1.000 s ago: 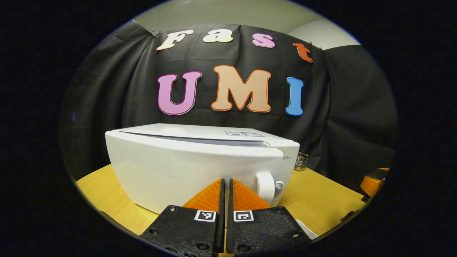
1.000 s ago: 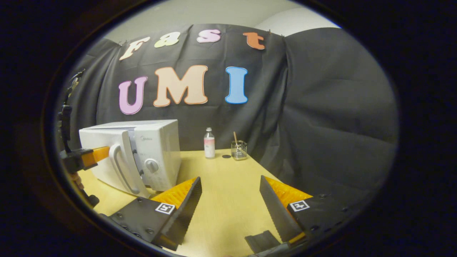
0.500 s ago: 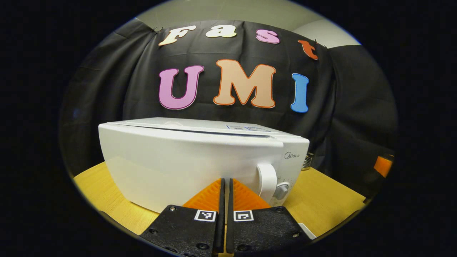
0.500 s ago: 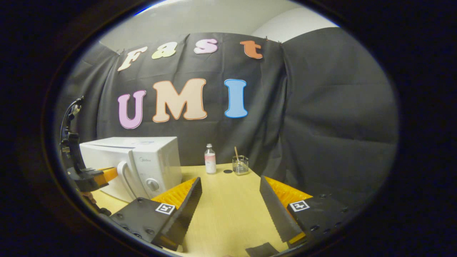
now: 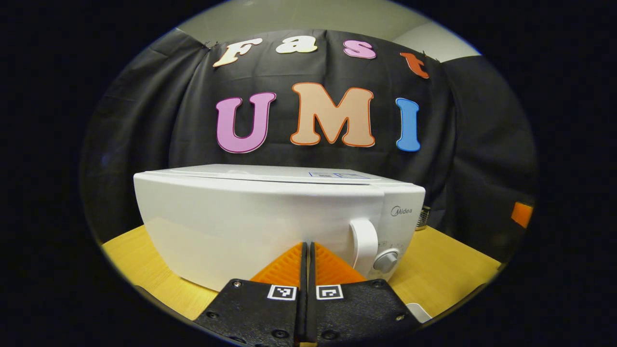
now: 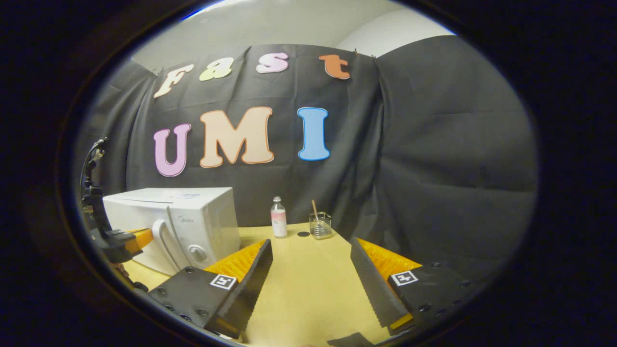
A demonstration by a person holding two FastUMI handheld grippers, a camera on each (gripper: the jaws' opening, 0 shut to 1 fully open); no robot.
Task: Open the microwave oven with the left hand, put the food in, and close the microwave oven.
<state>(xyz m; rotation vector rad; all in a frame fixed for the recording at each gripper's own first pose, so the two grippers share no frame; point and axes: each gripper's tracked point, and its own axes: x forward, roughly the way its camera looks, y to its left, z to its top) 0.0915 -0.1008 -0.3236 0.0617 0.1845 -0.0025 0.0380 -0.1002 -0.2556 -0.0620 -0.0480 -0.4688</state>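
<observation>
Black cloth point(image 6: 434, 144) hangs behind my table as the booth wall, creased and folded, with a seam where two panels meet on the right. Above the cloth I see a pale plain wall point(image 6: 270, 24) and a lighter white patch point(image 6: 390, 33) at upper right. The table point(image 6: 308, 279) is light yellowish wood, evenly lit, its top looking more orange in the left gripper view point(image 5: 434, 270). At the table's far edge by the cloth stand a small bottle point(image 6: 278, 224) and, just beside it, a clear glass holder with a stick point(image 6: 320, 224); a dark round spot point(image 6: 303, 234) lies between them.
</observation>
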